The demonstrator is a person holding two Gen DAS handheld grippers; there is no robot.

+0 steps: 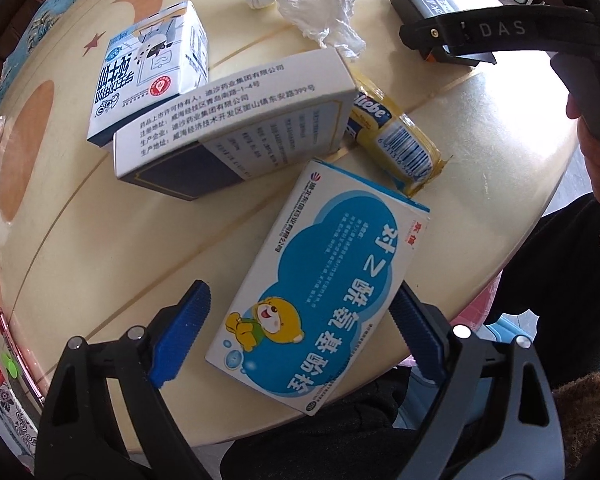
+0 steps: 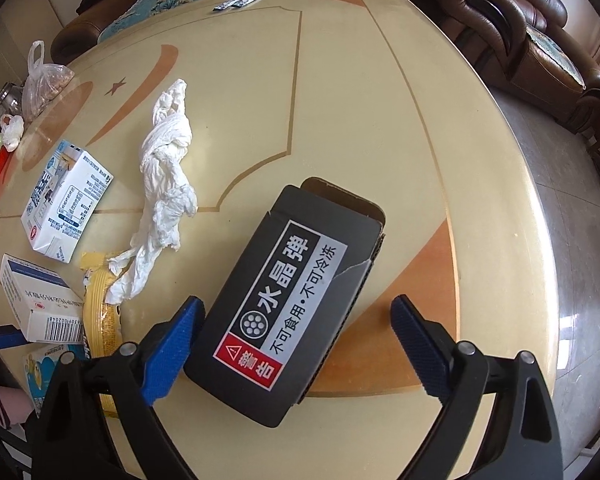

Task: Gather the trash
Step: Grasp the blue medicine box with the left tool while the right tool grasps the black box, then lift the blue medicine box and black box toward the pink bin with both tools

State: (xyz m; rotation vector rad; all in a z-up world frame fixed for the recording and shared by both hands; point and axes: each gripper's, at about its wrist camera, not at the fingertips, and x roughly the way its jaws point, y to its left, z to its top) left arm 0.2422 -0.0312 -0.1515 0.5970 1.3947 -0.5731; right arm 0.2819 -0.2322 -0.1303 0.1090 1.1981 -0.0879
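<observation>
Trash lies on a cream table (image 1: 80, 248). My left gripper (image 1: 300, 336) is open around a blue-and-white medicine box with a bear (image 1: 320, 284); its right pad touches the box edge, the left pad stands apart. Behind lie a white-and-navy medicine box (image 1: 232, 120), a milk carton (image 1: 152, 68), a yellow wrapper (image 1: 400, 140) and crumpled tissue (image 1: 308, 4). My right gripper (image 2: 296, 340) is open around a black box with a warning label (image 2: 288, 300); neither pad clearly touches it. That gripper (image 1: 432, 44) also shows in the left wrist view.
Tissue (image 2: 164, 184), milk carton (image 2: 64, 200), white box (image 2: 40, 300) and yellow wrapper (image 2: 100, 320) lie left of the black box. Plastic bags (image 2: 40, 80) sit at the far left edge. Brown sofas (image 2: 520, 20) stand behind the table. Table edge runs close on the right (image 2: 540, 240).
</observation>
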